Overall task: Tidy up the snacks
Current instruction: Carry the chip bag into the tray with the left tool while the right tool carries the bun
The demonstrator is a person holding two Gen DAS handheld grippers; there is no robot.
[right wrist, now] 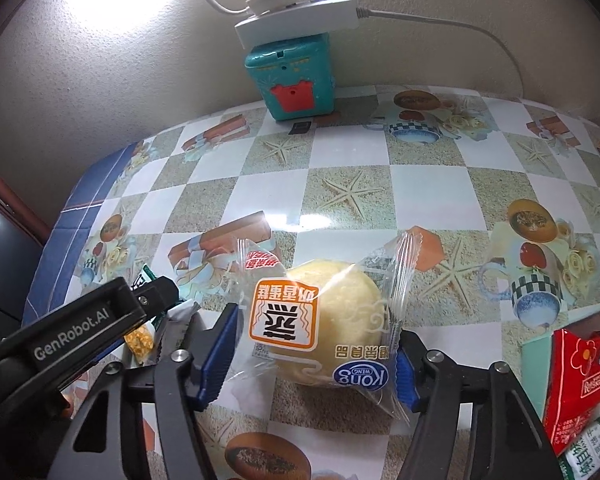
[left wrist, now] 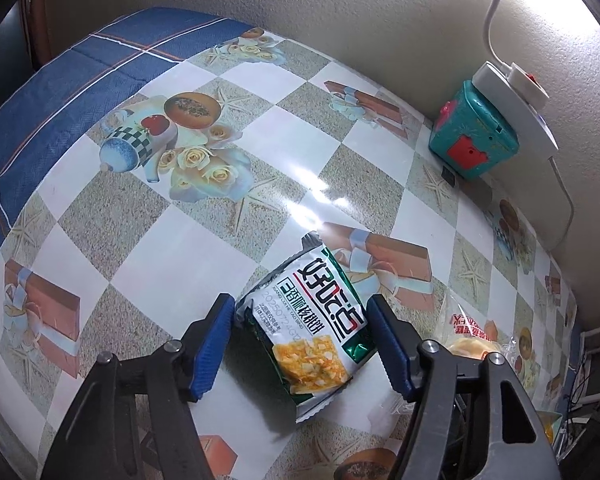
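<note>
**A snack between each pair of jaws**

My left gripper [left wrist: 302,322] clamps a green-and-white foil biscuit packet [left wrist: 314,330] lying on the near part of the glossy checkered tablecloth [left wrist: 228,240], blue pads [left wrist: 214,344] touching its two sides. My right gripper [right wrist: 314,354] squeezes a round yellow steamed cake in a clear plastic wrapper [right wrist: 320,330], just right of the first. Red and green snack packets [right wrist: 580,396] sit at the near right. By the far wall stands a teal plastic toy box [right wrist: 290,80] with a white power strip [right wrist: 296,18] on top.
</note>
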